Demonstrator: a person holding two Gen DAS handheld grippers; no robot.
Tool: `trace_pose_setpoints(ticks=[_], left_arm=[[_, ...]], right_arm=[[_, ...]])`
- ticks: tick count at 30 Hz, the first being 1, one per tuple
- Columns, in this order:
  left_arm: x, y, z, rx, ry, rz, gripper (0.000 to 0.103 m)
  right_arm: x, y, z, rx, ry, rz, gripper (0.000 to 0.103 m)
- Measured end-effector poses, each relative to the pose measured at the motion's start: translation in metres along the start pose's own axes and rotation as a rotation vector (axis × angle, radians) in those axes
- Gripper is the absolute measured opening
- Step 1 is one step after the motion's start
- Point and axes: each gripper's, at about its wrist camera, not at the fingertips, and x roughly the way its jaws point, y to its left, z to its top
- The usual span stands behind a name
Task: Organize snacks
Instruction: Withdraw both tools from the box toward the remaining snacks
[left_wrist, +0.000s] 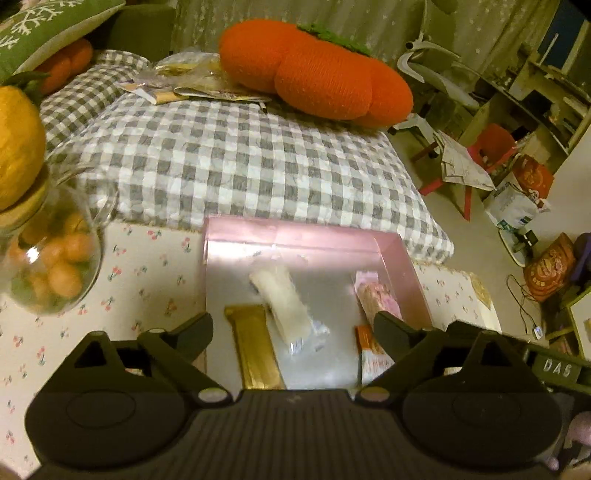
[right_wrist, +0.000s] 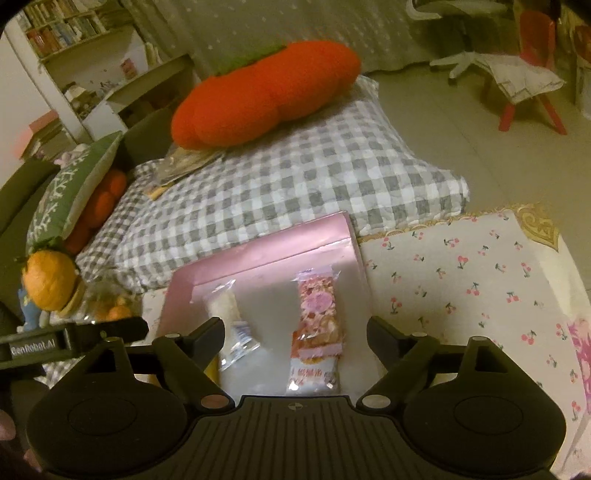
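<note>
A pink tray (left_wrist: 391, 258) sits on the cherry-print tablecloth; it also shows in the right wrist view (right_wrist: 258, 254). Inside lie a gold bar (left_wrist: 255, 350), a white wrapped snack (left_wrist: 284, 299) that rests partly on it, and a pink and orange snack packet (left_wrist: 373, 314). The right wrist view shows the white snack (right_wrist: 229, 317) and the pink packet (right_wrist: 317, 332). My left gripper (left_wrist: 293, 328) is open and empty, above the tray's near part. My right gripper (right_wrist: 295, 332) is open and empty, above the pink packet.
A glass jar of small oranges (left_wrist: 51, 254) stands left of the tray, with an orange plush on top. A checked cushion (left_wrist: 236, 158) with a big orange plush (left_wrist: 314, 70) lies behind. The tablecloth (right_wrist: 461, 280) extends right of the tray.
</note>
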Motion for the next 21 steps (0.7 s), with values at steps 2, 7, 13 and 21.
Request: trace_pose_setpoints(ticks=[2,7,13,21], left_arm=[[-0.008,0.001,-0.009,0.01,0.006,0.007,0.095],[-0.028,0.004,-0.033,0.051,0.022,0.032,0.097],[-0.047,0.012,-0.056,0.05,0.014,0.043,0.098],[-0.067,0.016,-0.091,0.08,0.01,0.055,0.1]], right_arm=[[-0.009,0.003,-0.005,-0.005,0.0,0.005,0.087],[-0.03,0.014,-0.024,-0.053,0.005,-0.007,0.089],[-0.045,0.024,-0.053,-0.118,0.03,-0.011,0.089],[-0.061,0.035,-0.086,-0.18,0.049,-0.031,0.089]])
